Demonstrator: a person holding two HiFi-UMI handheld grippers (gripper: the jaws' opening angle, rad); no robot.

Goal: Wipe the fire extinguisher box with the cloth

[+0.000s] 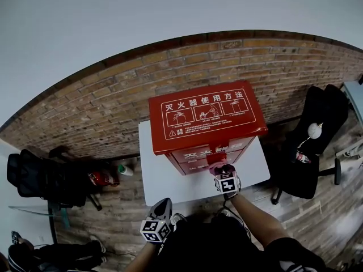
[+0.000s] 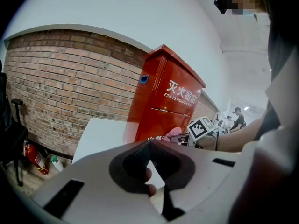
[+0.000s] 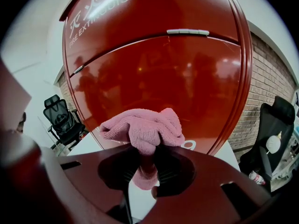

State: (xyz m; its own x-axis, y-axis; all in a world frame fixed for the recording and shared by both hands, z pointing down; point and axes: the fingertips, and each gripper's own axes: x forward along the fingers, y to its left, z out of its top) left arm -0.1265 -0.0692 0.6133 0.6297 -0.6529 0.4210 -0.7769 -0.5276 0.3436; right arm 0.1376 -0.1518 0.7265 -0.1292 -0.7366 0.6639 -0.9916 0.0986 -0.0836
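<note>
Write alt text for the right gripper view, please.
The right gripper has its jaws shut on a bunched pink cloth, held close to the glossy red front of the fire extinguisher box, which fills most of the view. A brick wall and a black office chair show at the right edge.

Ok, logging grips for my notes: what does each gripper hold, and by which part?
Right gripper: pink cloth, pinched at a bunched fold. Left gripper: shut on nothing.

Black sleeve (image 1: 283, 248); left gripper (image 1: 162, 207), right gripper (image 1: 219, 168) each carry a marker cube (image 1: 154, 229) (black-and-white squares).
</note>
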